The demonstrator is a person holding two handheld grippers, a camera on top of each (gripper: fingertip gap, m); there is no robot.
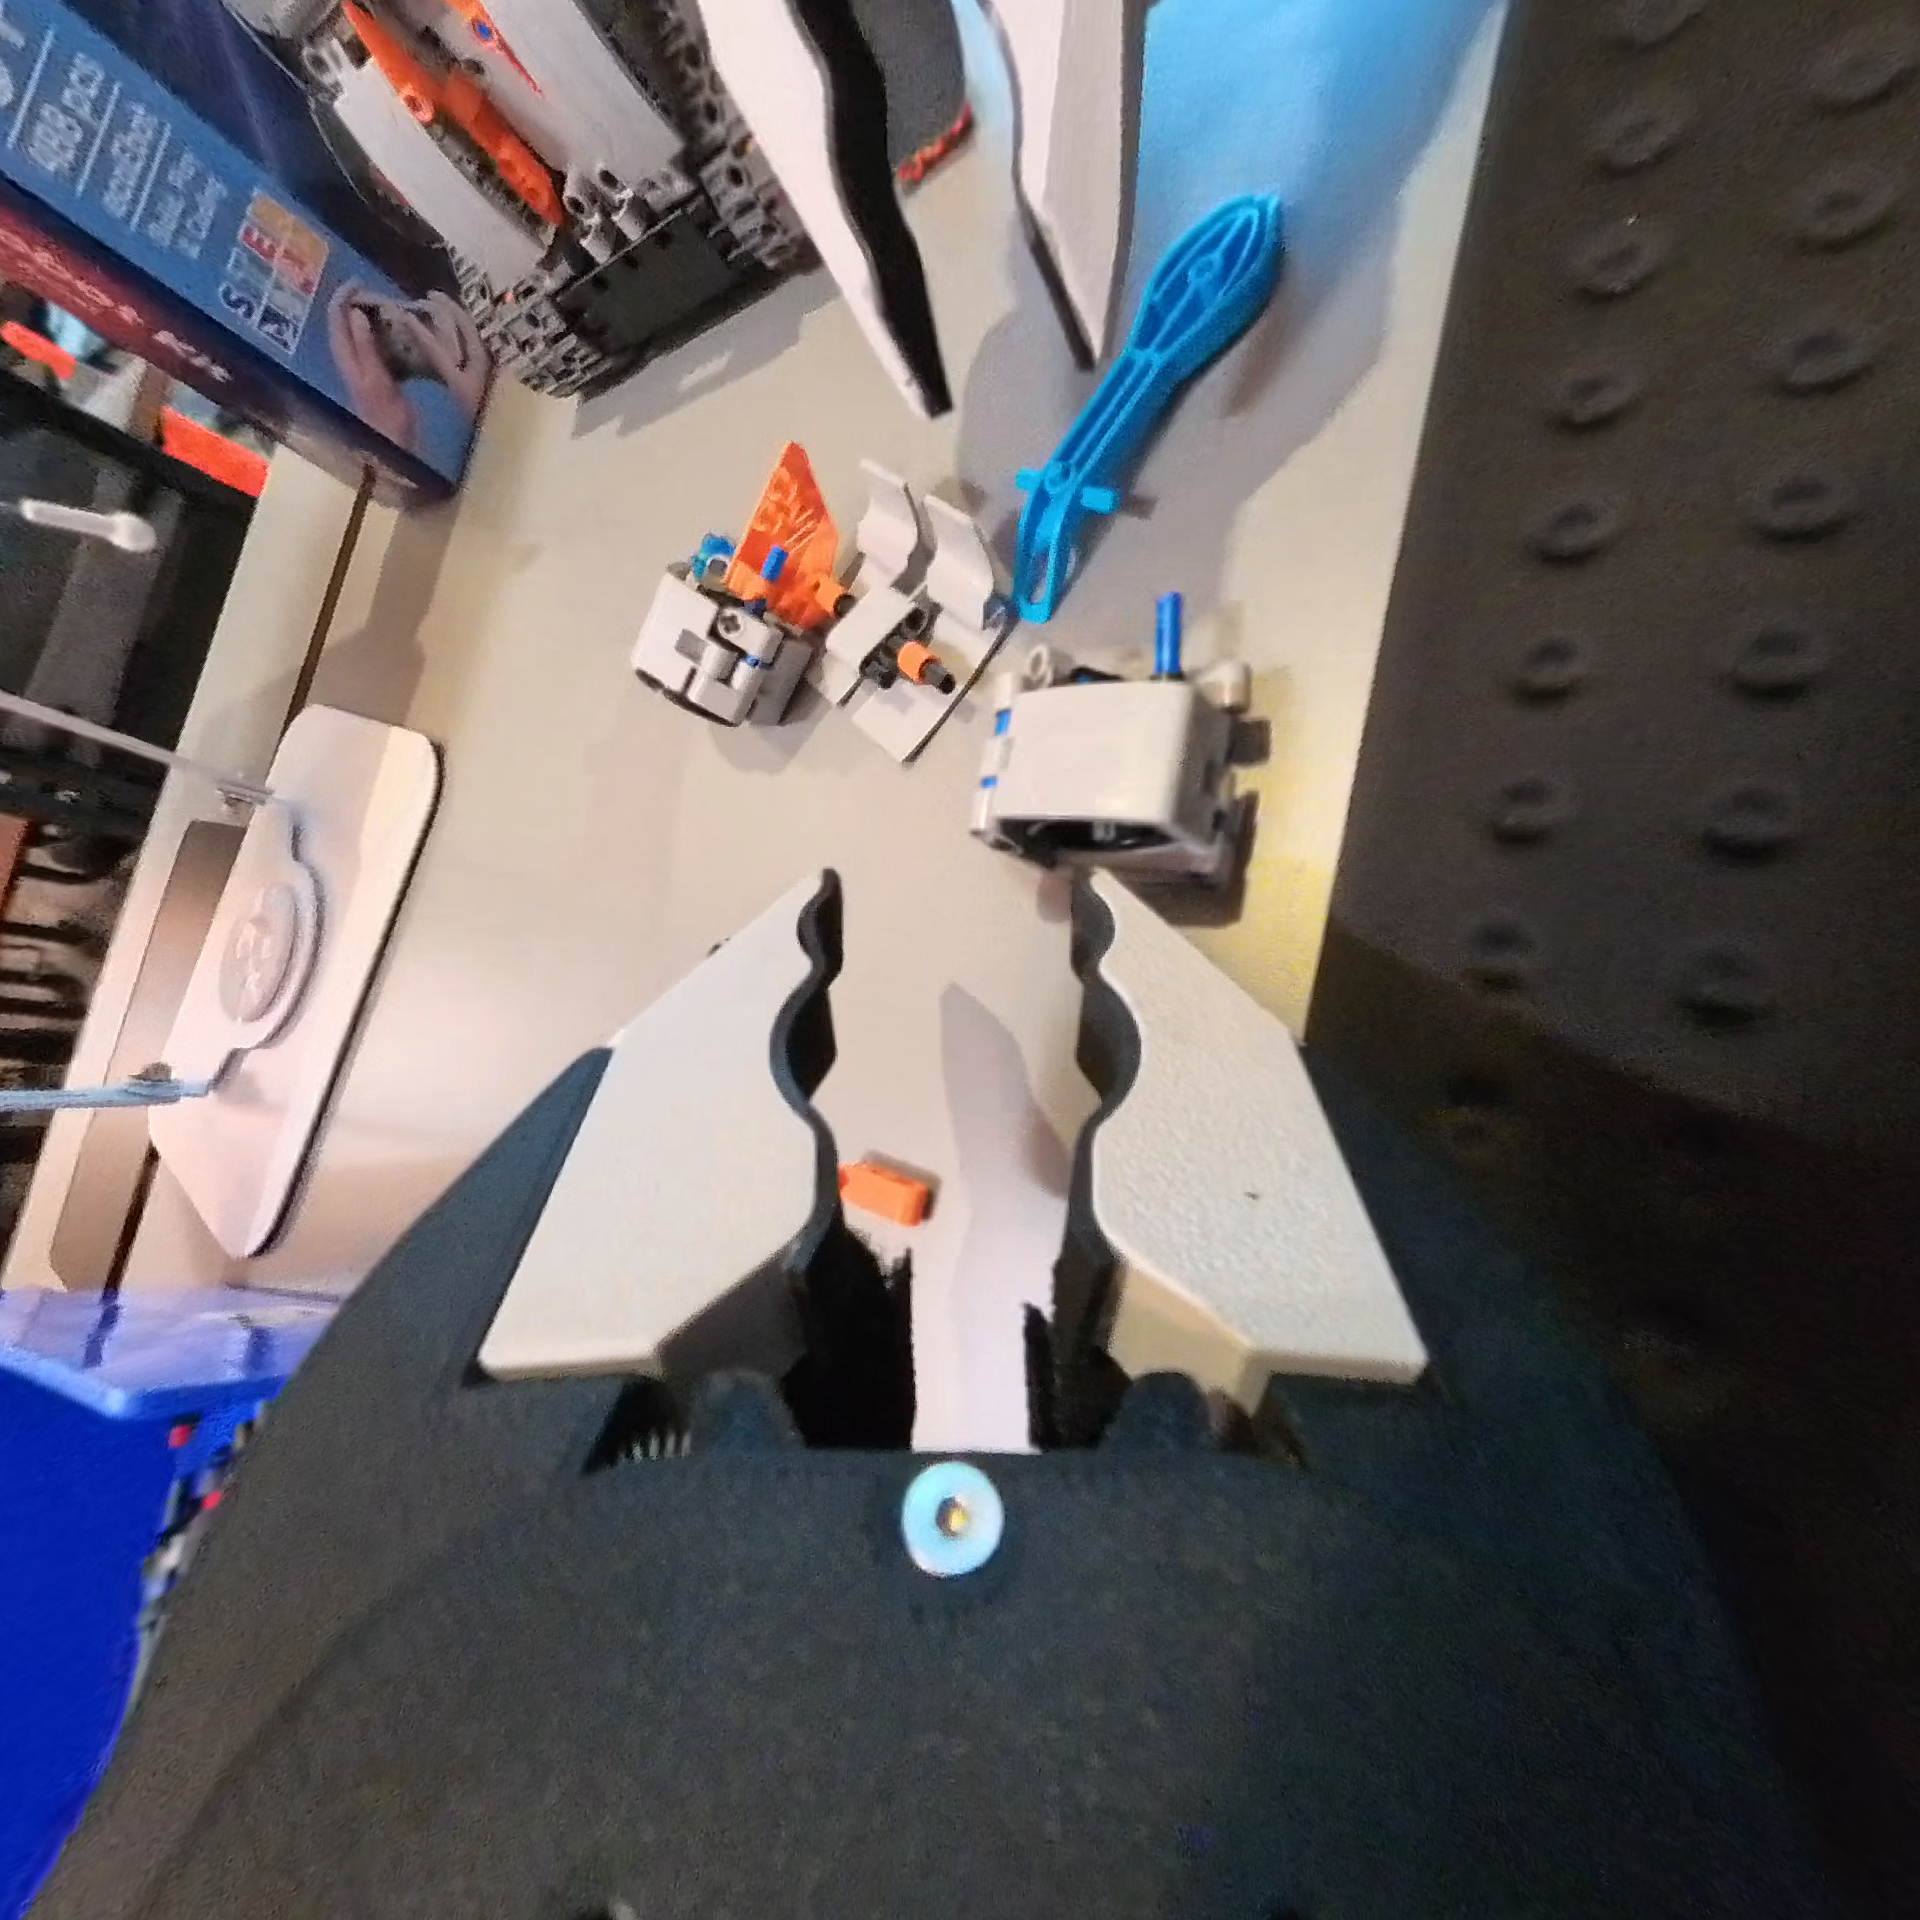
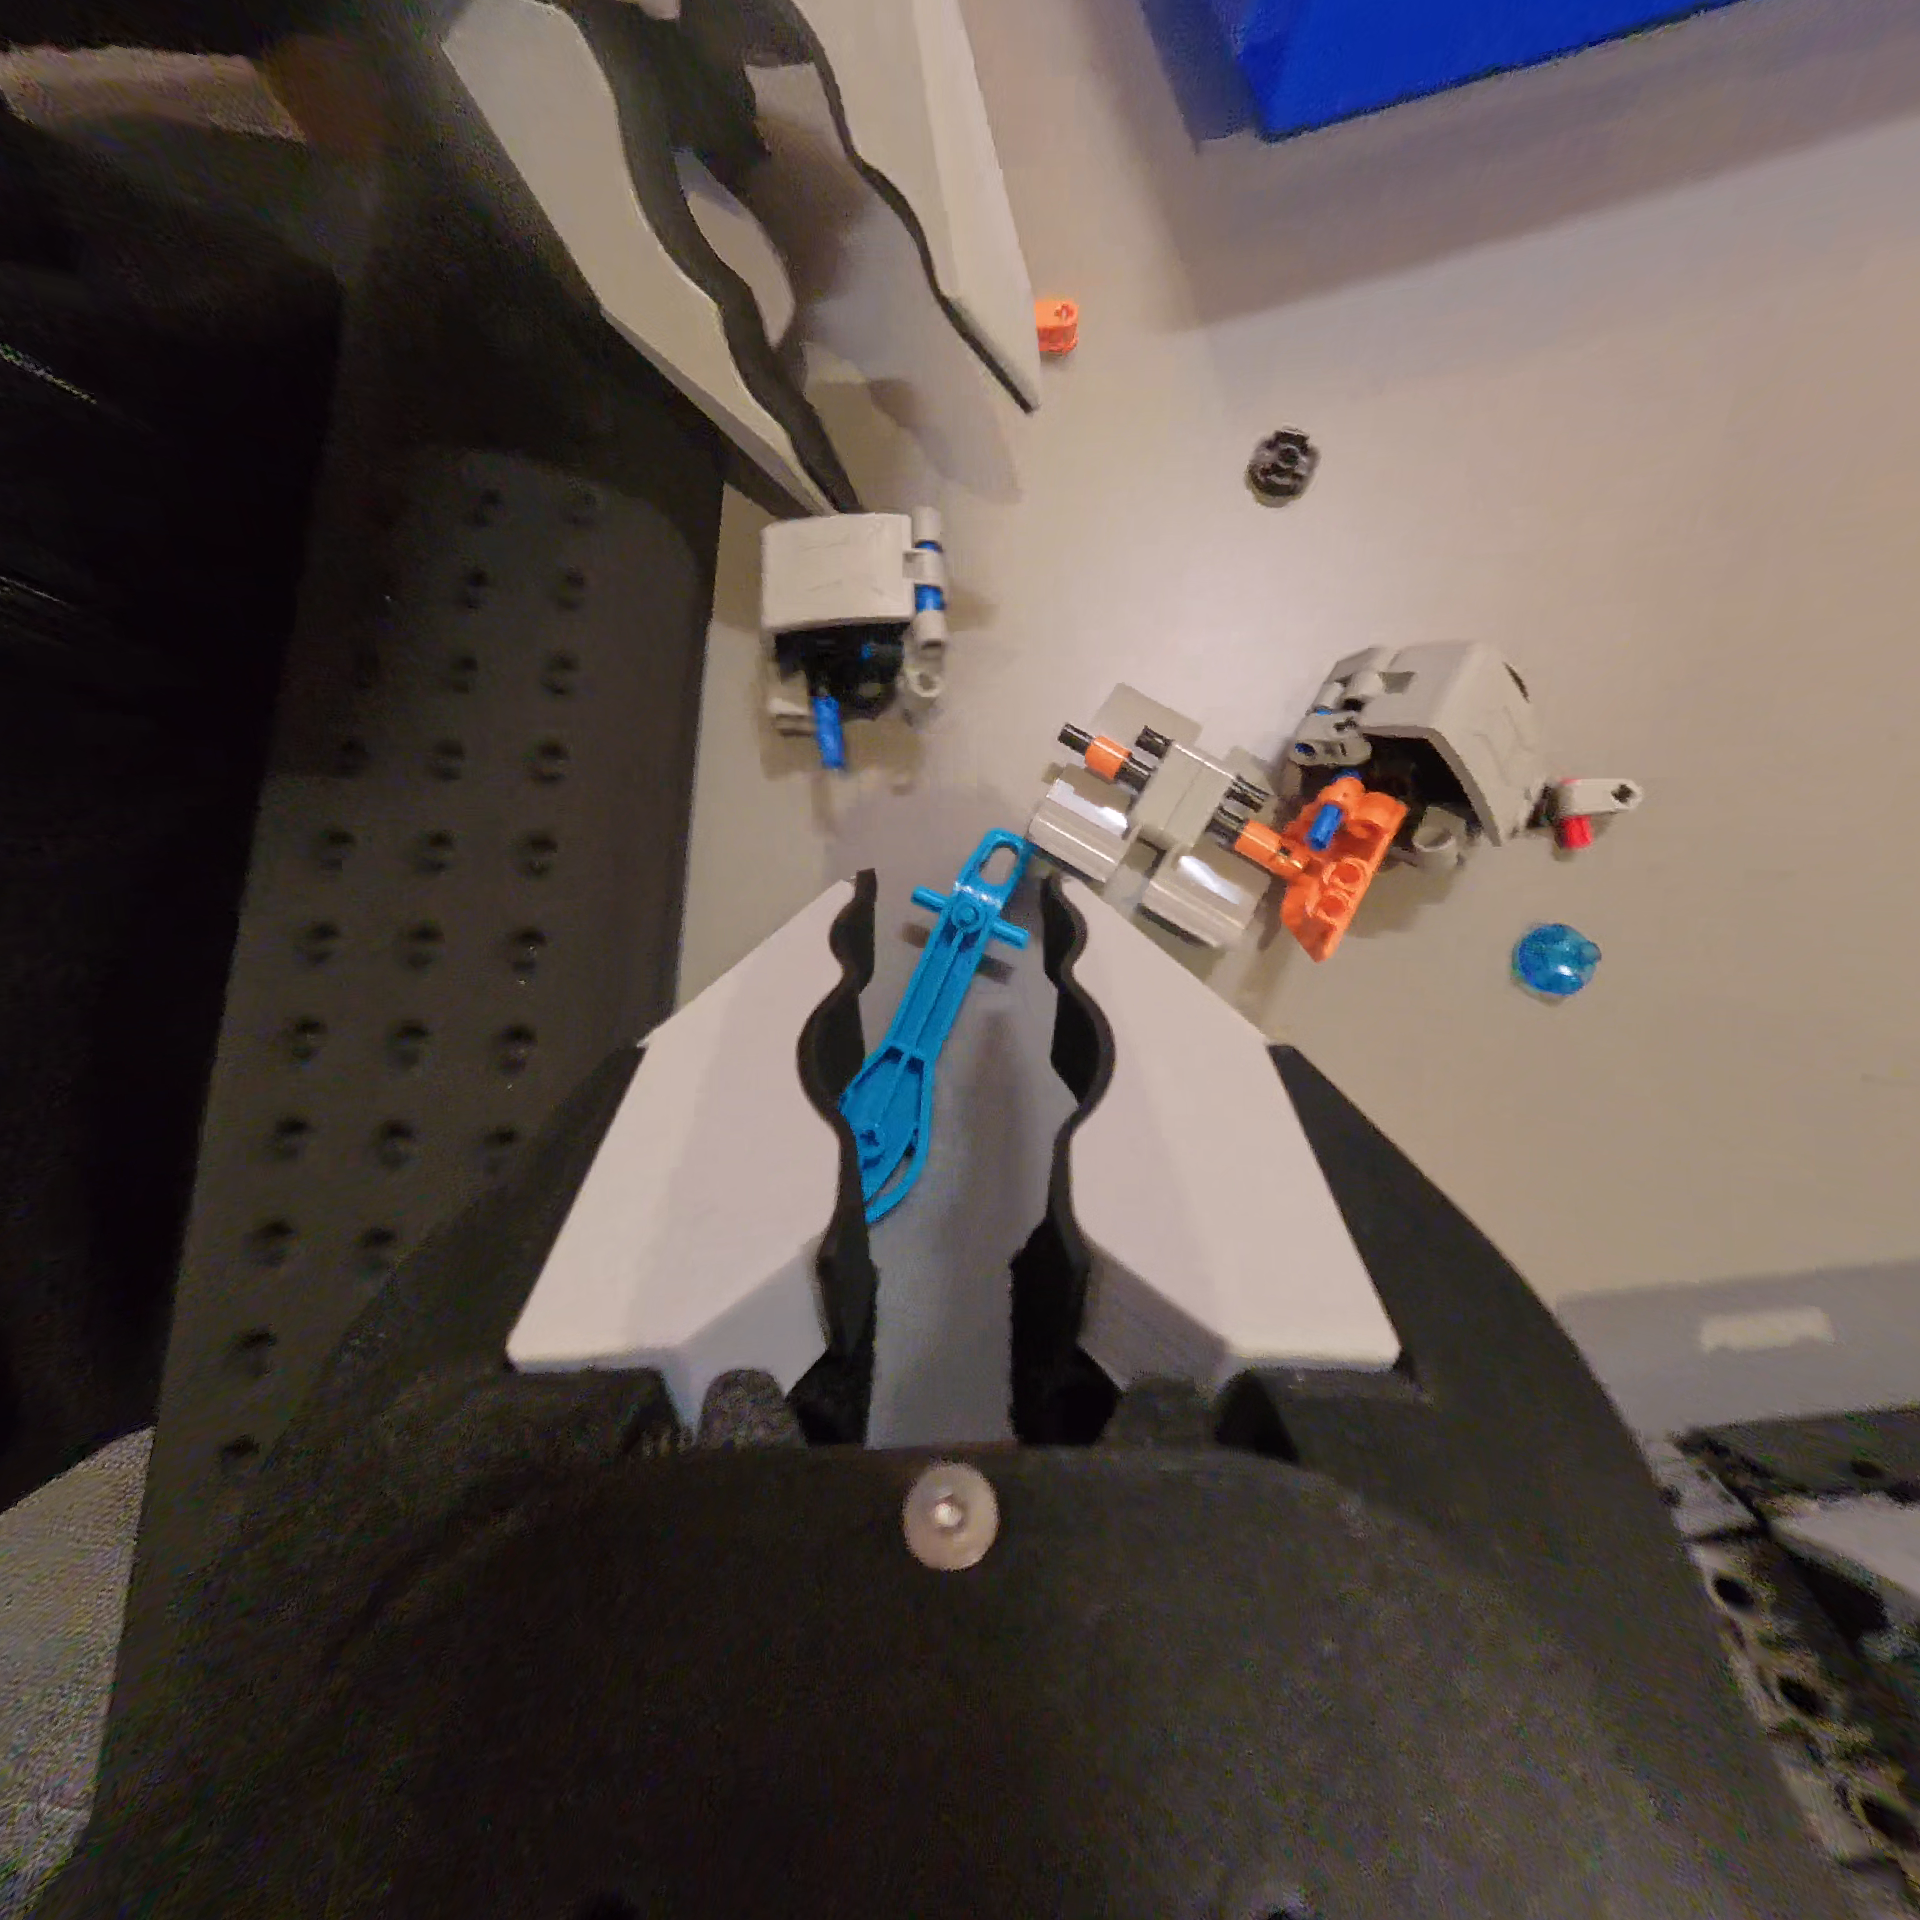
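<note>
The right gripper (image 2: 956, 888), jaws open and empty, straddles the slim, bright-blue plastic paddle-shaped piece (image 2: 928, 1023) lying flat on the pale tabletop (image 2: 1558, 520); it is probably light, stiff and slippery, best pinched mid-shaft, while the left gripper's (image 1: 961, 894) jaws hang open, empty.

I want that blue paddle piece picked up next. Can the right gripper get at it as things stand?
Probably yes. The right gripper is open and the blue paddle already lies flat on the table between its fingers, nothing over it. The grey block cluster sits close by the paddle's ring end and could get nudged.
</note>
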